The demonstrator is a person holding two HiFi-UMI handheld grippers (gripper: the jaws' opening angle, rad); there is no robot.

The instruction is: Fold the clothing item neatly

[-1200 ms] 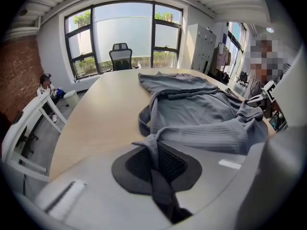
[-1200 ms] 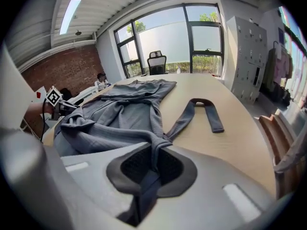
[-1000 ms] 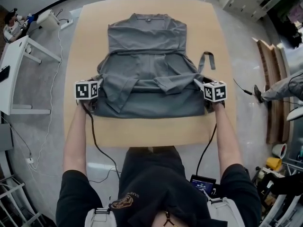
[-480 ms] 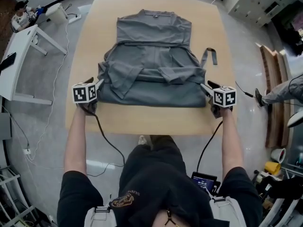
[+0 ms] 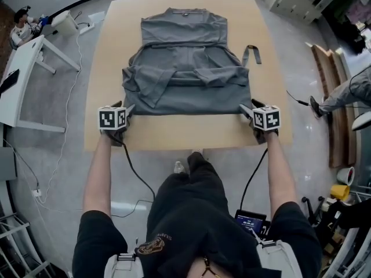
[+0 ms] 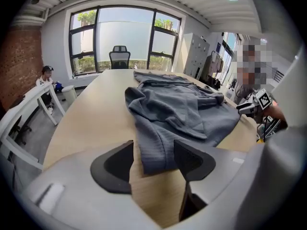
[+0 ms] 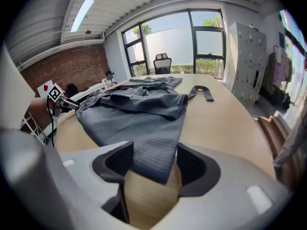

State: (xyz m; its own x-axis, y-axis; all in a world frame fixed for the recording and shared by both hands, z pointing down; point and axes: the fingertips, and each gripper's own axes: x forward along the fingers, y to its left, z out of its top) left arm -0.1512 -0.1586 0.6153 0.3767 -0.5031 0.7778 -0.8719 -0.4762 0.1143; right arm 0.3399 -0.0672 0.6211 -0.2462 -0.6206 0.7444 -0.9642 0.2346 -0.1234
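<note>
Garment [image 5: 185, 68] lies partly folded on the table [image 5: 174, 133], collar toward its far edge, hem toward the near edge. Left gripper [image 6: 153, 159] and right gripper [image 7: 152, 163] sit at the near hem corners. Their jaws have just been opening and stand wide, with a corner loose between each pair and nothing clamped. We can't tell whether cloth brushes the pads.

Bright, even light fills the room. In both gripper views the windows [image 6: 124, 40] on the far wall glow almost white, and a ceiling strip light [image 7: 84, 14] is blown out. The bench [image 5: 174, 133] carries only a faint, soft shadow along the garment [image 5: 185, 68] edge. The head view is sharp, bowed toward its edges. The gripper views are fisheye circles with black corners, and the jaws look soft near the lens.
</note>
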